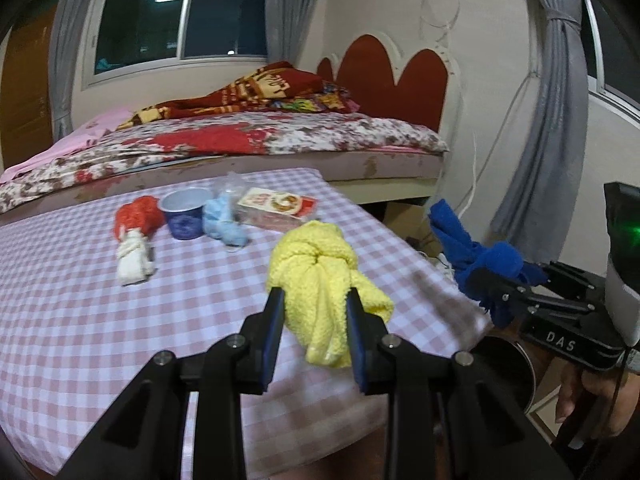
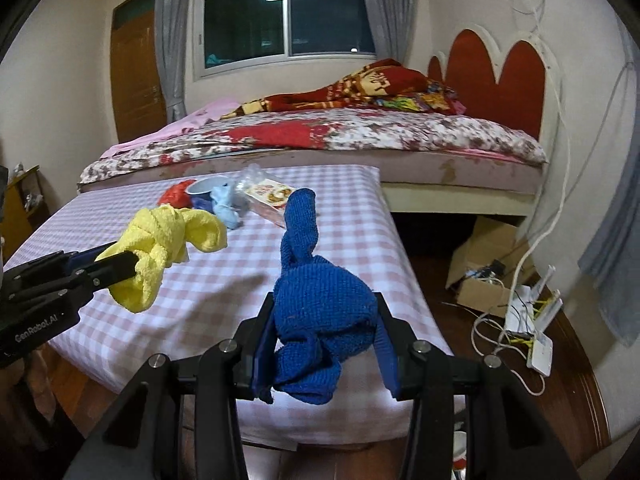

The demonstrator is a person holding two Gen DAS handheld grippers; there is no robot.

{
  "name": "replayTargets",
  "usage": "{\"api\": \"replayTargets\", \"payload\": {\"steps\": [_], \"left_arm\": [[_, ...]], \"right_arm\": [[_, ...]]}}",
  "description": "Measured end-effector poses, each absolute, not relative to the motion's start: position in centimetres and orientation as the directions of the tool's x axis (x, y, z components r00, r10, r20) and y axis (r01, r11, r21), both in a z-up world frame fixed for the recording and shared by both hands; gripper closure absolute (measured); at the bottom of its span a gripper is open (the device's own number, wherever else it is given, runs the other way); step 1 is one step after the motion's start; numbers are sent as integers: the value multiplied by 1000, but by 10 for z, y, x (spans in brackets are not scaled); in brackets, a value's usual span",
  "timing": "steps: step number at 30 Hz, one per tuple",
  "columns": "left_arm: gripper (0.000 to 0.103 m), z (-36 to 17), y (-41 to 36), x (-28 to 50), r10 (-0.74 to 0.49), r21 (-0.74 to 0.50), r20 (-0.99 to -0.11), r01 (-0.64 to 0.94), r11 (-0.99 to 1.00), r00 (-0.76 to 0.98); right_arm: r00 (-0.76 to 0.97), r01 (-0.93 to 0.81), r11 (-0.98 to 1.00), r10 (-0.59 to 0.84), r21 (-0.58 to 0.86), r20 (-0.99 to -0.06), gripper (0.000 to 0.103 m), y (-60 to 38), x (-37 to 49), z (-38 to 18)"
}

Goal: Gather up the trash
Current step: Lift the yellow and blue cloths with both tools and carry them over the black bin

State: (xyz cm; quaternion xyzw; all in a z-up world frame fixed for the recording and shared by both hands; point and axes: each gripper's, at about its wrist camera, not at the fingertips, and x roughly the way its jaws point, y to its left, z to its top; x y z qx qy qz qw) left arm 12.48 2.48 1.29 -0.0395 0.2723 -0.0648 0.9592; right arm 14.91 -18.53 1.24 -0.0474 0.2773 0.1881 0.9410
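My left gripper [image 1: 316, 296] is shut on a knotted yellow cloth [image 1: 320, 272] and holds it above the checked table [image 1: 80, 280]; it also shows in the right wrist view [image 2: 160, 248]. My right gripper [image 2: 324, 312] is shut on a knotted blue cloth [image 2: 320, 300], held off the table's right edge; it shows in the left wrist view [image 1: 480, 268] too. On the table's far side lie a red and white cloth [image 1: 134, 232], a blue cup [image 1: 184, 210], a light blue cloth [image 1: 224, 220], a clear plastic bag [image 1: 232, 184] and a flat carton [image 1: 276, 206].
A bed [image 1: 240, 140] with a red headboard stands behind the table. A cardboard box [image 2: 488, 264], white cables and routers [image 2: 532, 320] lie on the wooden floor at the right. A dark round bin [image 1: 508, 372] sits below the table's right corner.
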Motion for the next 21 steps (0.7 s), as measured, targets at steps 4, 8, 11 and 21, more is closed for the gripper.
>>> {"api": "replayTargets", "payload": {"steps": [4,8,11,21], "left_arm": [[72,12,6,125,-174,-108,-521,138,984,836],[72,10,-18,125,-207,-104,-529,180,978,823],[72,8,-34,125,-230,-101,-536,209,973,813],[72,3,-87,126,-305,-99,-550,302,948,777]], "right_arm": [[786,-348,937,303,19,-539,57,-203,146,10],[795,-312,950,278,30,-539,57,-223,145,10],[800,-288,957,260,33,-540,57,-236,142,9],[804,-196,980,186,44,-565,57,-283,134,-6]]}}
